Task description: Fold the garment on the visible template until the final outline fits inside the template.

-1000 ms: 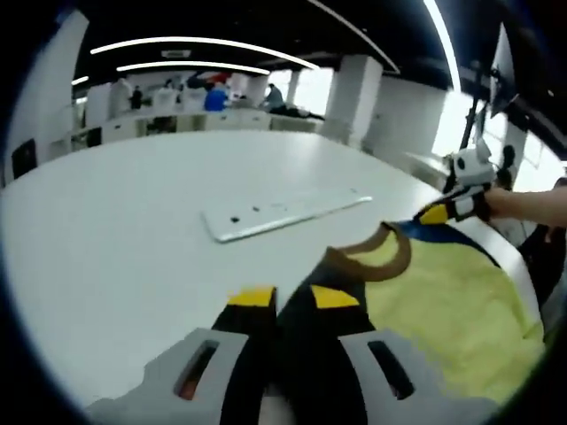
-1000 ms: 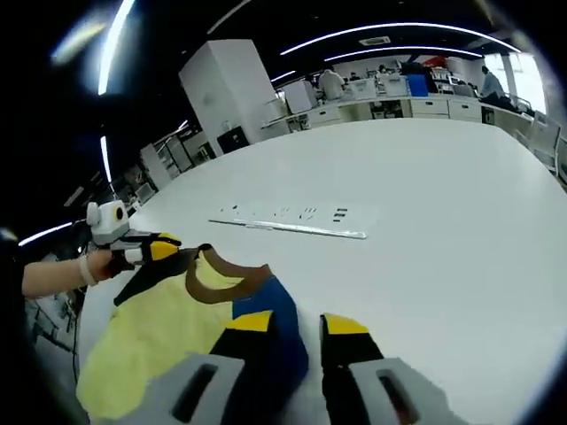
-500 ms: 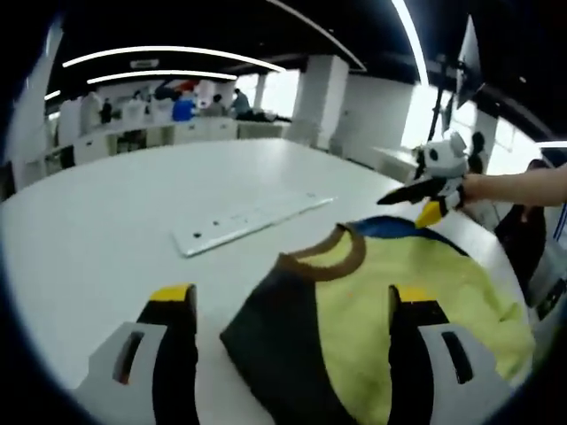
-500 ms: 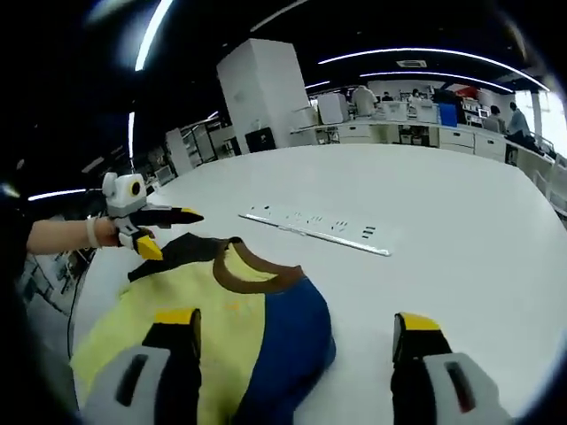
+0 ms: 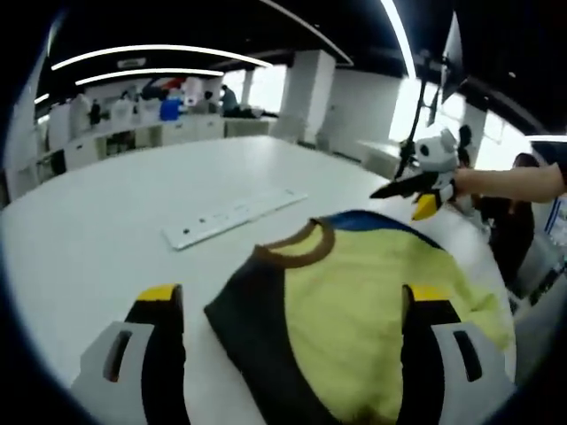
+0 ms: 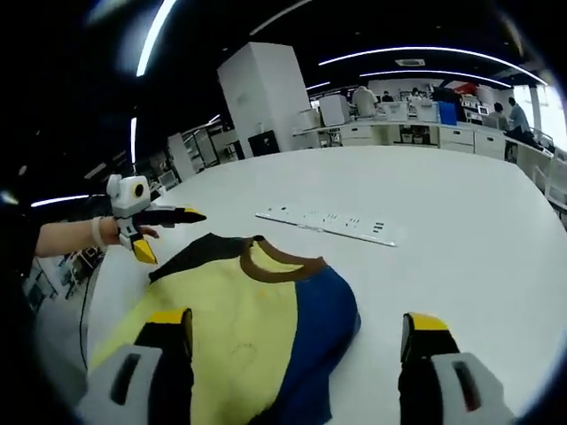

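We cannot see the lower part of the garment point(image 5: 354, 328) in the left gripper view: it runs out under the picture's bottom edge between that view's own jaws, so its hem stays hidden. In the right gripper view the garment point(image 6: 257, 328) is cut off the same way. No template outline can be made out on the white table point(image 6: 461, 230); the long white strip point(image 6: 332, 223) carries marks too small to read. The people at the far desks point(image 6: 425, 111) are too small and blurred to tell apart. The sleeve ends lie folded out of sight.
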A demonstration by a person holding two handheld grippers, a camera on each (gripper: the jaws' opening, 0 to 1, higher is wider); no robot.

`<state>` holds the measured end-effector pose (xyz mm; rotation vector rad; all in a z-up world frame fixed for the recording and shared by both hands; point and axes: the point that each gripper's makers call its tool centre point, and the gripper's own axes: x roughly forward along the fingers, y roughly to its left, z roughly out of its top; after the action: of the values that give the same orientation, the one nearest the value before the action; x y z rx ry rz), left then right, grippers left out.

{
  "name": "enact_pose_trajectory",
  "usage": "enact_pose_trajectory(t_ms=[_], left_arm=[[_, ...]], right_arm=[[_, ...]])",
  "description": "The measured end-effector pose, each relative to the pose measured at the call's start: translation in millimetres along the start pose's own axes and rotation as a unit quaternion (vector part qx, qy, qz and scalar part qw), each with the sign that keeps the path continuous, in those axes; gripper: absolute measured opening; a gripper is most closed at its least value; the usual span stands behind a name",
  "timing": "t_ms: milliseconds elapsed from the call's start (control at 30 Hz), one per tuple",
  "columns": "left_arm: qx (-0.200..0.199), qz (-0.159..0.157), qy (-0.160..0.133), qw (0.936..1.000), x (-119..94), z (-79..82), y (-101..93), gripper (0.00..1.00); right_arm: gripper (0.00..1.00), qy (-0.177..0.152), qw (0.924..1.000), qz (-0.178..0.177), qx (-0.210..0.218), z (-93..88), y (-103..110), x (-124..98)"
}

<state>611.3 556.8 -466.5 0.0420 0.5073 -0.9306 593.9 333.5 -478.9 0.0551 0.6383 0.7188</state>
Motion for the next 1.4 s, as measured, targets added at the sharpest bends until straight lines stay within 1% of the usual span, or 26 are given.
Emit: enact_pose_trajectory(t_ms=[100, 167, 200, 233, 400, 500, 633, 833, 1100, 1167, 1233, 1333, 1400], left_arm=[[0.005, 0.005, 0.001, 1.0, -8.3, -1.0, -5.1, 0.98], [0.001, 0.012, -0.008, 0.9999, -14.7, 0.5, -6.7, 0.96], [-0.01, 0.011, -0.012, 0.9998, -18.8, 0.8, -9.7, 0.96], [-0.012, 0.011, -0.017, 0.9997, -23.1, 1.1, -12.9, 0.96], [-0.013, 0.007, -0.018, 0.9997, -38.3, -2.5, -26.1, 0.97], [-0.017, 0.008, -0.025, 0.9995, -50.0, -3.5, -32.3, 0.96], [-0.021, 0.012, -0.029, 0.9993, -61.3, -7.2, -37.2, 0.96], [-0.031, 0.018, -0.026, 0.999, -76.5, -21.4, -41.5, 0.95], [-0.041, 0.025, -0.022, 0.9986, -93.1, -38.4, -49.6, 0.95], [-0.045, 0.026, -0.021, 0.9984, -96.4, -42.9, -51.0, 0.95], [-0.051, 0.029, -0.016, 0.9982, -100.2, -50.2, -52.2, 0.95], [-0.059, 0.03, -0.014, 0.9977, -106.8, -59.1, -57.2, 0.94], [-0.064, 0.03, -0.013, 0.9975, -111.2, -66.2, -62.8, 0.94]], right_arm=[[0.99, -0.006, 1.0, -0.001, 0.007, -2.6, 4.5, -10.1], [0.98, -0.008, 0.9999, -0.005, 0.013, -5.0, 6.1, -16.4], [0.98, -0.014, 0.9997, -0.007, 0.017, -5.1, 4.2, -20.9], [0.98, -0.025, 0.9994, -0.006, 0.024, -4.2, 2.7, -25.0], [0.97, -0.022, 0.9992, -0.009, 0.031, -21.7, 17.6, -46.3], [0.97, -0.029, 0.9988, -0.011, 0.038, -27.7, 24.3, -56.9], [0.96, -0.029, 0.9986, -0.015, 0.043, -39.2, 33.5, -70.1], [0.96, -0.03, 0.9982, -0.018, 0.048, -49.6, 41.7, -82.4], [0.96, -0.034, 0.9977, -0.017, 0.056, -56.5, 53.5, -90.8], [0.95, -0.029, 0.9978, -0.015, 0.057, -62.3, 56.9, -92.4], [0.95, -0.03, 0.9976, -0.012, 0.061, -65.9, 60.9, -94.4], [0.93, -0.033, 0.9972, -0.005, 0.068, -72.8, 70.1, -98.8], [0.93, -0.031, 0.997, -0.002, 0.071, -80.5, 77.4, -103.2]])
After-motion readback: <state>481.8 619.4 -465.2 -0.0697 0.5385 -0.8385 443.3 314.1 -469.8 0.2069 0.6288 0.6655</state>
